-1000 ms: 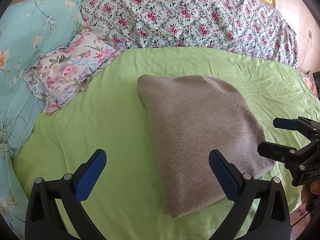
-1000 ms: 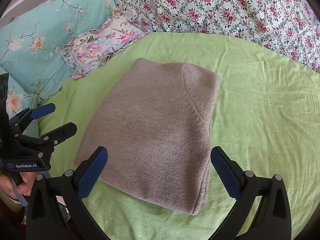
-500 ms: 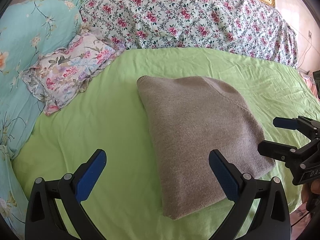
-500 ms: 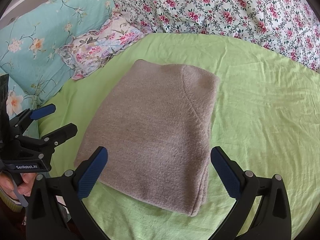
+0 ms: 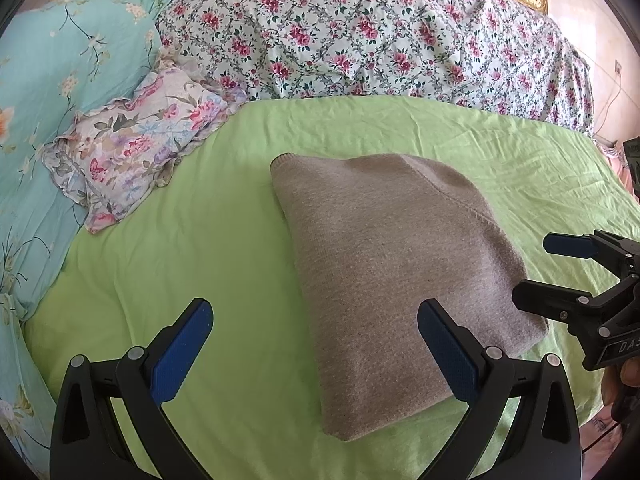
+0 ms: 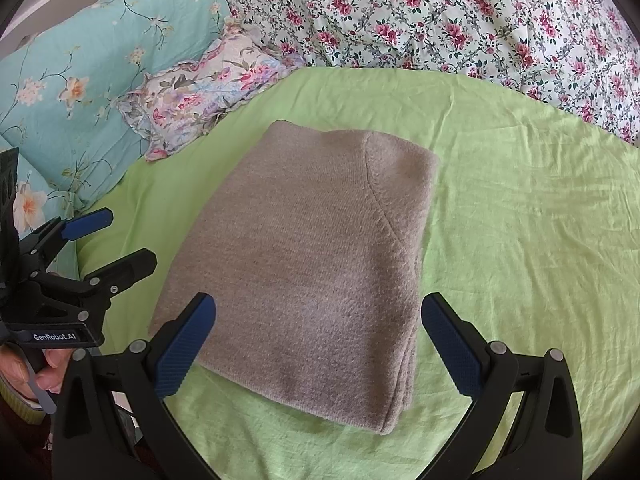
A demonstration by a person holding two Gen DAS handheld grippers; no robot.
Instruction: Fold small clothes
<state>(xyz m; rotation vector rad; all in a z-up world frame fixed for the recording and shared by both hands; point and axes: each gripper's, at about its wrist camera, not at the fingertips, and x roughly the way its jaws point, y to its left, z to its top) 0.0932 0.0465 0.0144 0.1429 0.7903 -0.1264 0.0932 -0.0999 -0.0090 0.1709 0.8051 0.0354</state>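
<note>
Sweater [image 5: 392, 240] folded, unmoved on green sheet [image 5: 200, 240]; both claws still spread, empty

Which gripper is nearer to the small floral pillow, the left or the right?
Left. The left gripper is open off the sweater's pillow-side edge; the right gripper, also open, is at the opposite edge, away from the pillow.

— How many clothes are on the green sheet [image 5: 248, 264]?
— One folded grey sweater [image 5: 392, 248].
— And pillows?
— One small flowered pillow [image 5: 140, 136], one turquoise pillow [image 6: 80, 92], one quilt with roses [image 5: 360, 44].
— Grippers?
— Two: the left gripper [image 5: 316, 340] and the right gripper [image 6: 320, 336].
</note>
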